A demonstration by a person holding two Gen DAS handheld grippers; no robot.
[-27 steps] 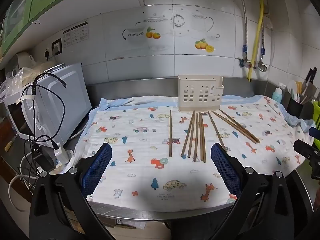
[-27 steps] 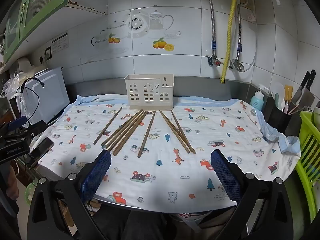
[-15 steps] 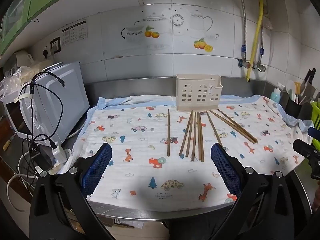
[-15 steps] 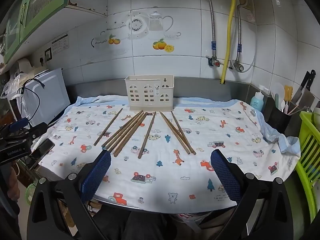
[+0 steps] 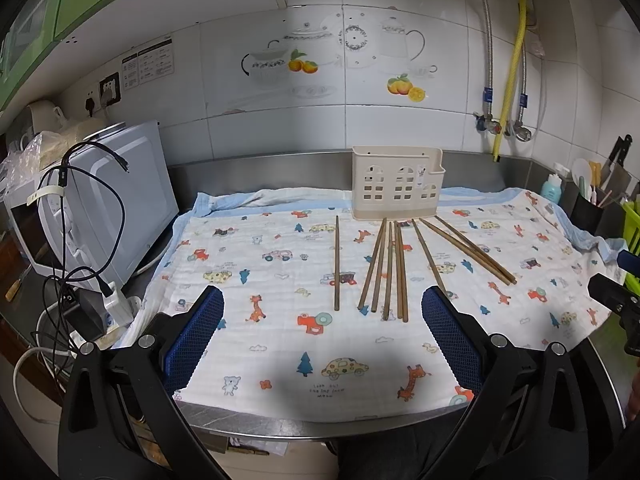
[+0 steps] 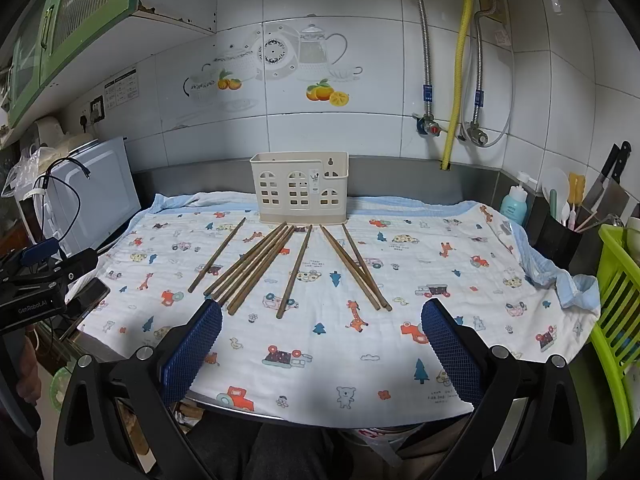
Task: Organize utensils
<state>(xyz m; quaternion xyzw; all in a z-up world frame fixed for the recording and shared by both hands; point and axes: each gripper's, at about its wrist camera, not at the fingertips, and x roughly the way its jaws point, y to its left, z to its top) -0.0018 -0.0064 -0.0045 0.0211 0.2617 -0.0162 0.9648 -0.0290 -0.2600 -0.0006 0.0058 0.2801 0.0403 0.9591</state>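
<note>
Little changes over the last second: the left claw [image 5: 322,326] drifts slightly nearer the chopsticks [image 5: 386,268], which still lie fanned on the cloth-covered surface [image 5: 280,360] just before the beige holder [image 5: 397,188]. Both claws, the right claw [image 6: 321,330] too, gape empty; sorting seems unstarted.

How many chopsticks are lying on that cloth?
8, all before the holder: one alone at left, four bunched, one in the middle, two crossing at right. None seem hidden.
</note>
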